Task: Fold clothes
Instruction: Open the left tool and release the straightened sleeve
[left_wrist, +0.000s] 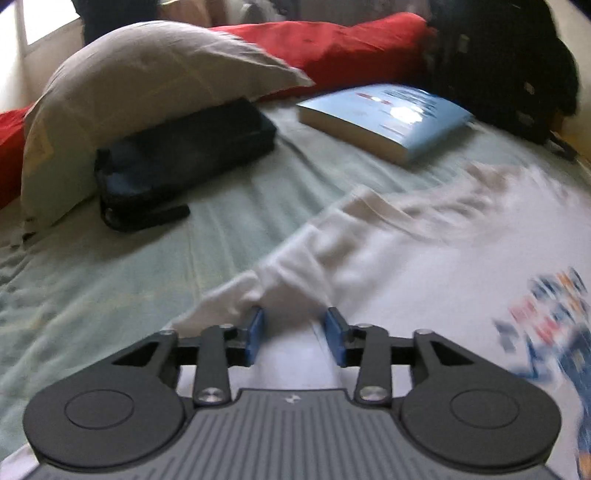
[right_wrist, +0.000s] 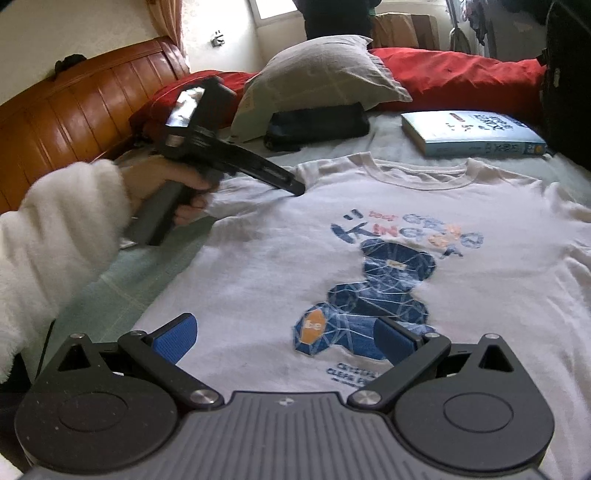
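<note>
Right wrist view: T-shirt (right_wrist: 332, 229) lies flat under open right tongs (right_wrist: 284, 332).

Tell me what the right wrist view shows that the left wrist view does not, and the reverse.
Only the right wrist view: the wooden headboard, the hand holding the left tongs at the shirt's shoulder, the full bear print, and the open right tongs.
Only the left wrist view: the bunched sleeve right at the open left tongs' pads.
Both: the white T-shirt, grey pillow, blue book, dark pouch, red bedding.
</note>
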